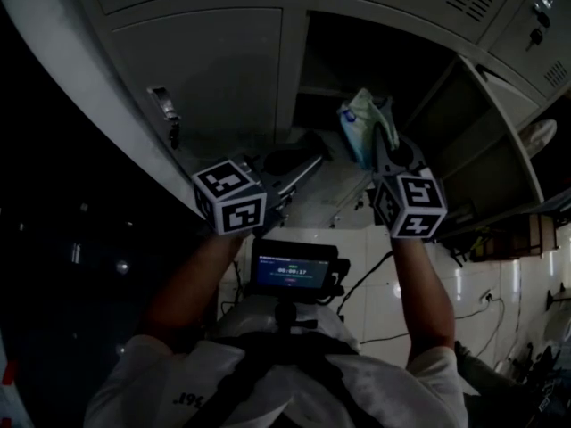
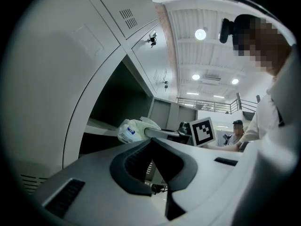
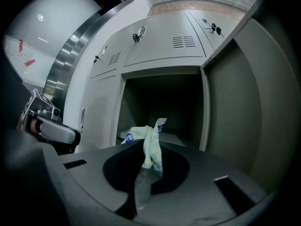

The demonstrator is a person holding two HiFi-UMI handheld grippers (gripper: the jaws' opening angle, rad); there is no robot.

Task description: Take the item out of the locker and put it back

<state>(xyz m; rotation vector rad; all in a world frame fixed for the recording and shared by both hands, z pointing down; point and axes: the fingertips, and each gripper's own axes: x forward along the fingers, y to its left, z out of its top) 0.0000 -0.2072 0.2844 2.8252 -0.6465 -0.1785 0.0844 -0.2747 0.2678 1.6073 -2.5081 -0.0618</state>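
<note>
Pointing lengthwise toward the locker [image 3: 160, 70], the packet [image 3: 151, 147] sits clamped in right gripper [image 1: 384, 143]; left gripper [image 1: 308, 166] closed empty.

packet [image 3: 148, 142]: before open locker [image 3: 160, 100] | left tongs [image 1: 308, 160]: left of it

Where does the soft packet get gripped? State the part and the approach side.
Grip the soft packet by its flat, gathered end flap, coming from the locker's open front. The flap is thin enough to pinch, while the body looks bulky and limp. The right gripper has its jaws shut on that flap.
</note>
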